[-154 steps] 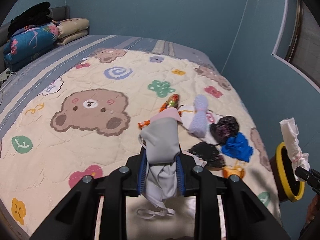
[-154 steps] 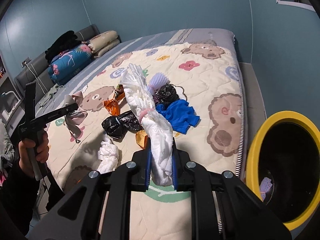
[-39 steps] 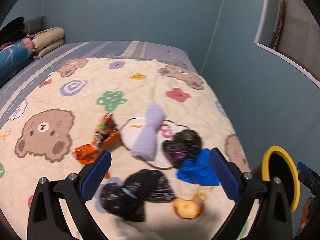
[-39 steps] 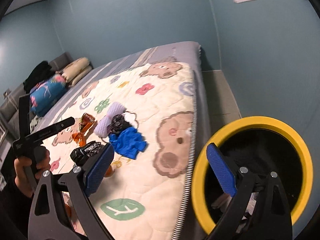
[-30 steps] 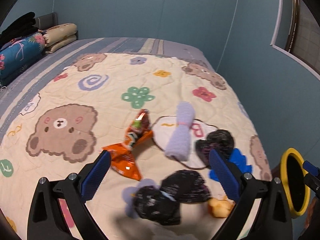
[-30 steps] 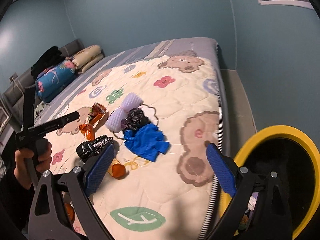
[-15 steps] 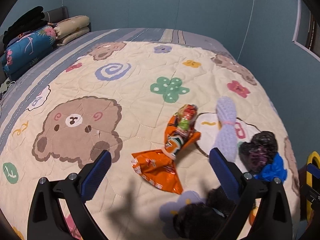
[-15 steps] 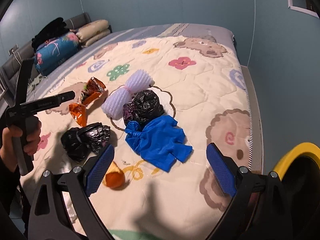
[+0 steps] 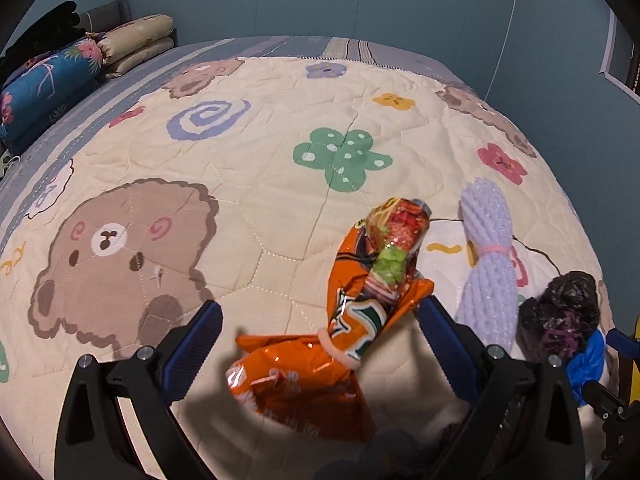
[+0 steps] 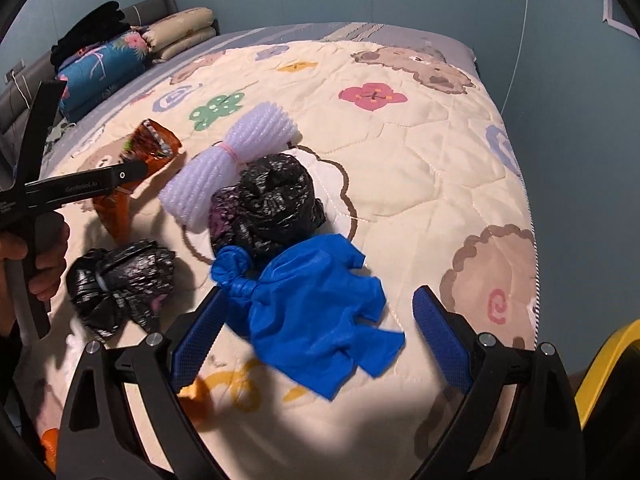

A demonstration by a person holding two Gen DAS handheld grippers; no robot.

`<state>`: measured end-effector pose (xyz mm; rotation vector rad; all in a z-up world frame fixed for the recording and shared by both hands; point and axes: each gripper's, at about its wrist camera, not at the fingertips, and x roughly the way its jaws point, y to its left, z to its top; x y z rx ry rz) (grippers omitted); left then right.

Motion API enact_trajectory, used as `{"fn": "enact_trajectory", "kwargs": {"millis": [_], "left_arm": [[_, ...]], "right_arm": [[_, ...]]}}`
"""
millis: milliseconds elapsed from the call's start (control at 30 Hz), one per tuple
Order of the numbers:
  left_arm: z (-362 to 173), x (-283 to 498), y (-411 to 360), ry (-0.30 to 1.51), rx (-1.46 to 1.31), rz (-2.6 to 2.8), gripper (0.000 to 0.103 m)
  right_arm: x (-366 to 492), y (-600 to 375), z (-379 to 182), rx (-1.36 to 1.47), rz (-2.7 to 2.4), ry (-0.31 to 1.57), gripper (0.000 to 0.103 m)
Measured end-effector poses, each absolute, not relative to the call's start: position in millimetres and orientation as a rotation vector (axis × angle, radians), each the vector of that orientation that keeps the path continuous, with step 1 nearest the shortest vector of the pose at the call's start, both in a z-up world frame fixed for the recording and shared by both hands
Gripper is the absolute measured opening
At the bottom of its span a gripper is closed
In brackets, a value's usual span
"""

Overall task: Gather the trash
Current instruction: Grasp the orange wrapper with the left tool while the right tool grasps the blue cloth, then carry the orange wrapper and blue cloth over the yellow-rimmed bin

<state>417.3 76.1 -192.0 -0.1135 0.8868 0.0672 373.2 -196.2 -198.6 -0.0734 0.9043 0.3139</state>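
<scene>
Over the bed, I am lining both wide-open, empty tools up: left tool [image 9: 320,344] straddling the crinkled orange snack wrapper [image 9: 340,320], right tool [image 10: 316,332] around the knotted blue plastic bag [image 10: 316,312] at twelve o'clock; closing comes next.

Left gripper [image 9: 320,344]: jaws spread wide, nothing held between the blue pads [image 9: 192,350]. The unit points forward and slightly downward. In the right wrist view it appears at the left edge as a black bar [image 10: 76,190], gripped from below by the person's left hand [image 10: 38,256], whose fingers wrap the handle.

Right gripper [image 10: 316,334]: jaws spread wide, nothing clamped between the blue pads [image 10: 442,342]. It points forward and downward. The hand holding it is out of view.
</scene>
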Motion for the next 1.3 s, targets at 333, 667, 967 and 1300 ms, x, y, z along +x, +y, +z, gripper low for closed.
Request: {"fn": "enact_trajectory", "kwargs": {"millis": [333,667,967,1300], "left_arm": [[-207,428,64,0.908,-0.104,0.051,0.093],[-209,424,60,0.924,-0.094,0.044,0.047],[-184,405,67,0.879,-0.113,0.045,0.043],[-152,365,66,0.835,-0.113,0.018,0.042]], "right_arm": [[385,-177,-217,-0.090,0.326,0.939,0.074],[377,-198,-214,0.022,0.289,0.977,0.026],[346,-212,-185,0.050,0.296,0.928,0.019],[306,-222,-152,0.102,0.321,0.873,0.019]]}}
